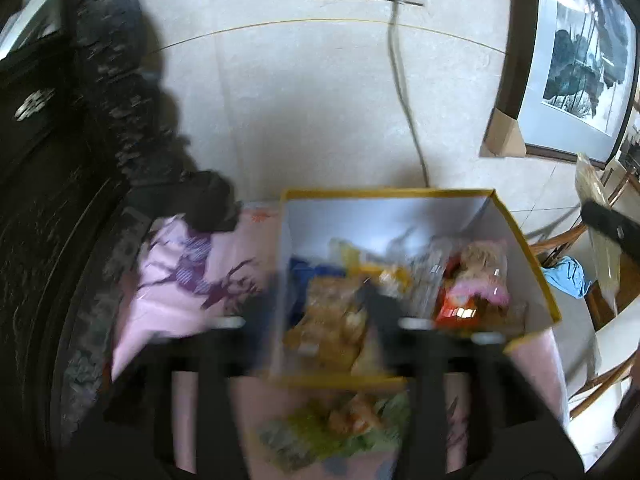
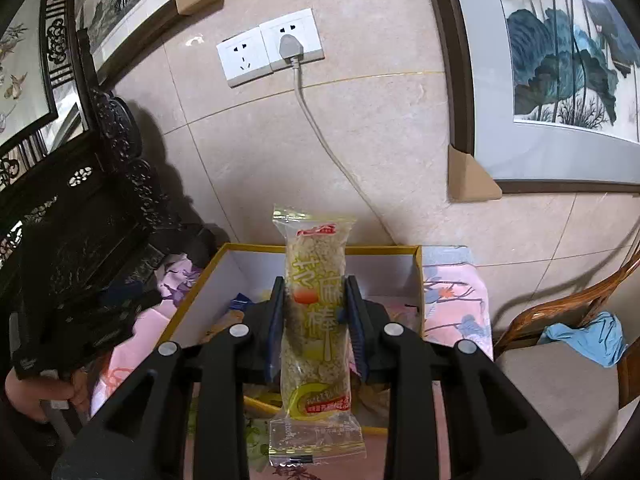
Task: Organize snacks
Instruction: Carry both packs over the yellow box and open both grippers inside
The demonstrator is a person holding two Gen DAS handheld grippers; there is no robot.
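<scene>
A clear-wrapped sesame snack bar (image 2: 315, 312) is pinched upright between the two blue-padded fingers (image 2: 275, 320) of the right gripper (image 2: 316, 316), and it is held above the yellow-rimmed cardboard box (image 2: 418, 280). The box is set on a pink floral cloth (image 2: 456, 300), against a tiled wall where a grey plug (image 2: 289, 46) is seated in a white socket.

In the left wrist view, which is heavily blurred, the left gripper (image 1: 316, 324) is seen with its fingers spread wide, and nothing is held between them. It is positioned over the near edge of the same box (image 1: 536, 280), in which several snack packets are gathered, among them an orange-brown packet (image 1: 328, 324) and a pink packet (image 1: 480, 280). A green-and-orange packet (image 1: 344, 428) is left on the cloth just outside the box's near rim.
</scene>
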